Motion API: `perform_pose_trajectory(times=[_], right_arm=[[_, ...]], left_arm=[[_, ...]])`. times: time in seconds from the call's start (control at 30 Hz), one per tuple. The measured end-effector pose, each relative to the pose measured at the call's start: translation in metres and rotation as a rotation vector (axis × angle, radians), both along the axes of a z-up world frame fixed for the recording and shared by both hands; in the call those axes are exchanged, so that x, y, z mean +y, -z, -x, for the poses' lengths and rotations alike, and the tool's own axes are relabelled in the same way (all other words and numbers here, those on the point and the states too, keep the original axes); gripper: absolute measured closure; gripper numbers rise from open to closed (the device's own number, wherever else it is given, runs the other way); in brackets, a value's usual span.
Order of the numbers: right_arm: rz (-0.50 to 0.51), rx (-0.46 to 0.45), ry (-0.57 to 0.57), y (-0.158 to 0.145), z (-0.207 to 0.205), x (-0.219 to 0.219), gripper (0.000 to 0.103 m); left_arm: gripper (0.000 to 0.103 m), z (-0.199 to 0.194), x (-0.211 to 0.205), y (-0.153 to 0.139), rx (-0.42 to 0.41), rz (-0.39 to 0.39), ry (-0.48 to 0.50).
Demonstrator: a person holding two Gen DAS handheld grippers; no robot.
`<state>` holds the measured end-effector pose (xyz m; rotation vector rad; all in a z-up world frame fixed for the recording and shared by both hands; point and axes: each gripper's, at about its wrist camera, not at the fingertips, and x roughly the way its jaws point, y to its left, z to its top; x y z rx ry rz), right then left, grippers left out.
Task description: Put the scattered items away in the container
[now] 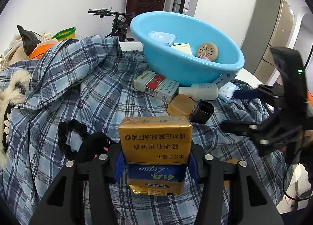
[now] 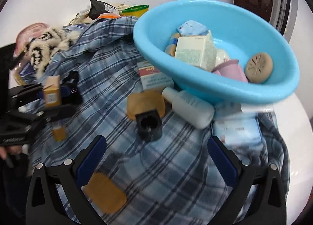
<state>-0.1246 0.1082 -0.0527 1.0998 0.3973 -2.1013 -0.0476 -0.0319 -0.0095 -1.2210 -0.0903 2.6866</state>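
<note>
My left gripper [image 1: 155, 166] is shut on a gold cigarette pack [image 1: 154, 142], held upright between its blue pads above the plaid cloth. The right wrist view shows the same pack [image 2: 51, 90] in the left gripper [image 2: 58, 95] at the far left. My right gripper [image 2: 156, 158] is open and empty, just short of a small black box [image 2: 149, 125]; it also appears at the right edge as the right gripper [image 1: 240, 110]. The tilted blue basin [image 1: 176, 68] [image 2: 244, 94] holds a white carton [image 2: 195, 52], a tissue pack, pink cups and a tan disc [image 2: 258, 67].
Beside the basin lie a red-and-white cigarette pack [image 2: 154, 76], an amber soap block [image 2: 145, 101], a white bottle [image 2: 187, 105] and a tissue pack [image 2: 238, 131]. Another amber piece [image 2: 105, 193] sits by my right gripper's left finger. A black scrunchie [image 1: 68, 137] and furry items lie to the left.
</note>
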Motion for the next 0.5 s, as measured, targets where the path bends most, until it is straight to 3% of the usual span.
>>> perform_pose_trajectory(times=[0.27, 0.33, 0.37, 0.43, 0.47, 0.5], right_arm=[[0.002, 0.016, 0.002, 0.015, 0.016, -0.022, 0.001], [0.029, -0.001, 0.019, 0.017, 0.021, -0.021, 0.011], [0.04, -0.023, 0.019, 0.019, 0.023, -0.021, 0.021], [0.019, -0.055, 0.012, 0.026, 0.024, -0.023, 0.06], [-0.002, -0.056, 0.01, 0.029, 0.024, -0.024, 0.071], [-0.01, -0.048, 0.011, 0.03, 0.022, -0.023, 0.072]], left_arm=[[0.049, -0.003, -0.005, 0.006, -0.019, -0.019, -0.012], [0.049, -0.004, -0.007, 0.005, -0.016, -0.02, -0.015], [0.049, -0.004, -0.008, 0.005, -0.016, -0.022, -0.018], [0.049, -0.004, -0.01, 0.007, -0.022, -0.026, -0.022], [0.049, -0.003, -0.011, 0.008, -0.026, -0.028, -0.024], [0.049, -0.003, -0.011, 0.009, -0.03, -0.031, -0.023]])
